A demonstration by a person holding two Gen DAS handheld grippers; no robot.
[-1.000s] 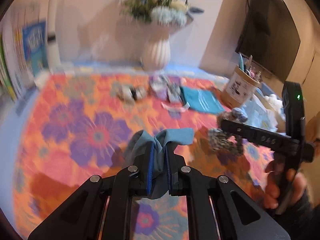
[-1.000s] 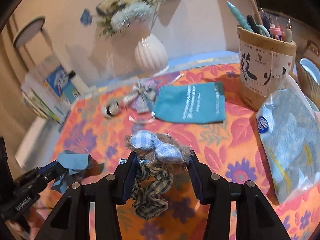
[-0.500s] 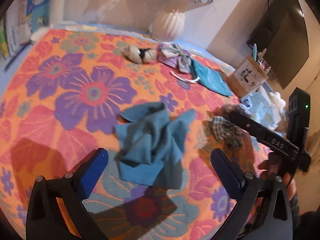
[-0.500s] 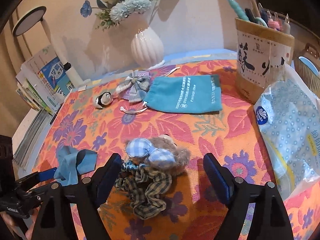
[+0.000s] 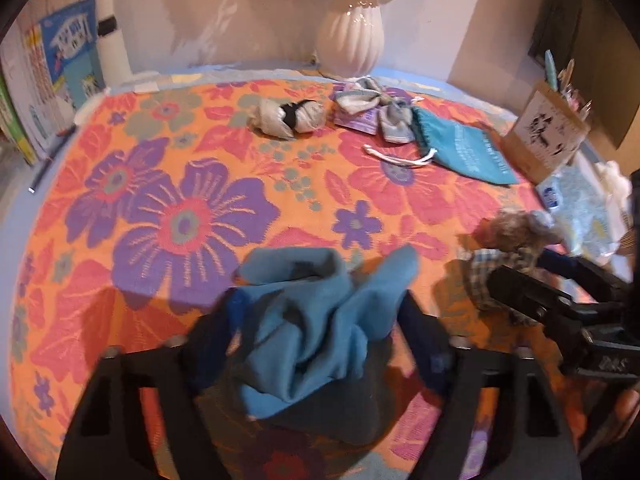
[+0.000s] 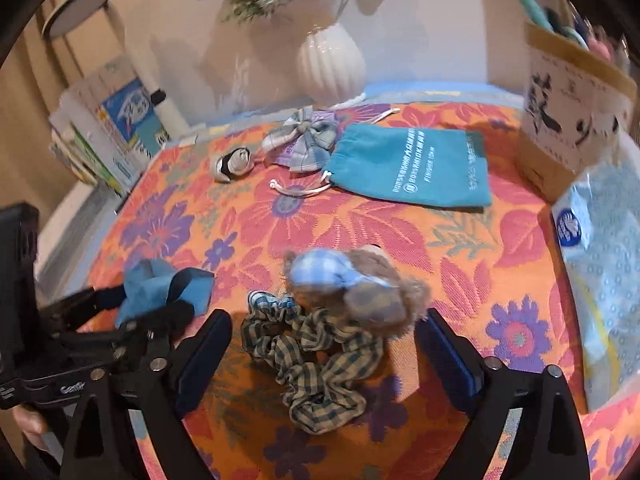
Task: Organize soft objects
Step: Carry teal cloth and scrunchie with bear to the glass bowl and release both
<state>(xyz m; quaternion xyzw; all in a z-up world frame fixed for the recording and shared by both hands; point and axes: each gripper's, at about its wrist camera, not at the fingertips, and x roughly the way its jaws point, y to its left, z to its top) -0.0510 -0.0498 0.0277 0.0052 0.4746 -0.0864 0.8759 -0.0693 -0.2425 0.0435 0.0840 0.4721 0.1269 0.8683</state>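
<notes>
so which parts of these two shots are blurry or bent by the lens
Left wrist view: the left tongs, closing around the blue cloth, are smeared by motion blur, and the tablecloth bulges with fisheye curve. Right wrist view: the teddy scrunchie and pen holder look soft; black corners vignette both.

One blue cloth (image 5: 316,320), one checked scrunchie (image 6: 316,360), one drawstring pouch (image 6: 412,164), seemingly one vase (image 6: 332,60).

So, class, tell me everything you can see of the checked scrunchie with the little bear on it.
The checked scrunchie is a gathered ring of green-and-tan gingham fabric, crumpled and lying flat on the floral tablecloth. A fuzzy brown bear with a blue checked bow sits at its far edge. It lies between the jaws of the right gripper, which are opening and not pressing it.
</notes>
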